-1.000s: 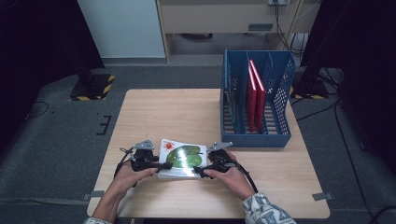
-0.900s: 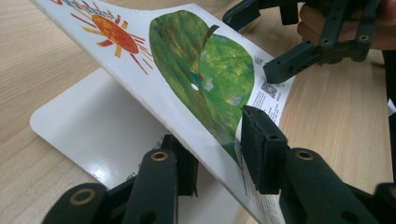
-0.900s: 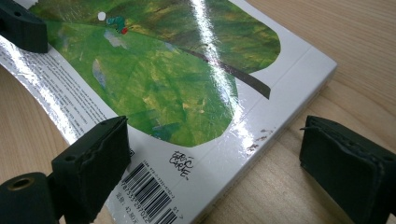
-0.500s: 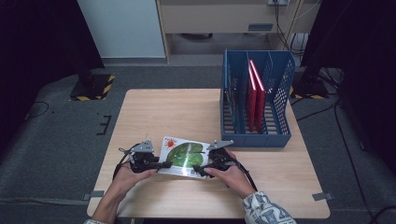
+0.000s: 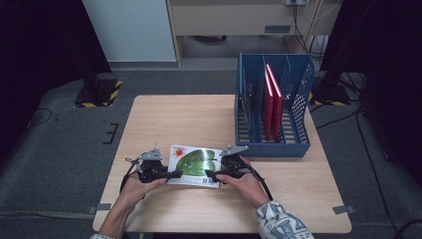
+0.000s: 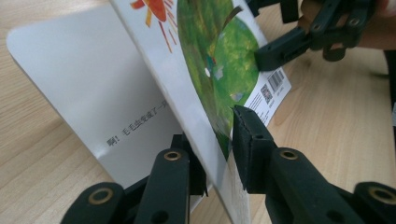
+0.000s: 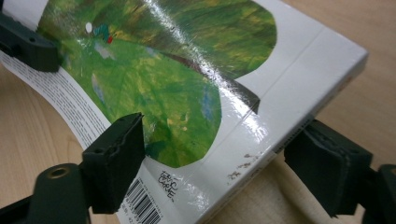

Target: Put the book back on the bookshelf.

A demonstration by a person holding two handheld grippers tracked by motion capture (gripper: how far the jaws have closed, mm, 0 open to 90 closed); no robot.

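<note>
The book (image 6: 205, 70) shows a barcode, QR code, and Chinese page text.

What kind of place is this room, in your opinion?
Probably a recording studio or lab set up for handling trials, not a home. A lone wooden table stands on grey carpet, black stands with yellow-black striped bases flank it, and loose cables trail over the floor. Dark curtains hang at both sides.

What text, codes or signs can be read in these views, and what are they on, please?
"ERIC CARLE", handwritten style, on the book cover by its barcode.
Chinese line on the book's inner page: starts "啊!", rest uncertain.
Barcode and QR code on the cover: digits too small.
Fine print along the cover edge: blurred.
</note>
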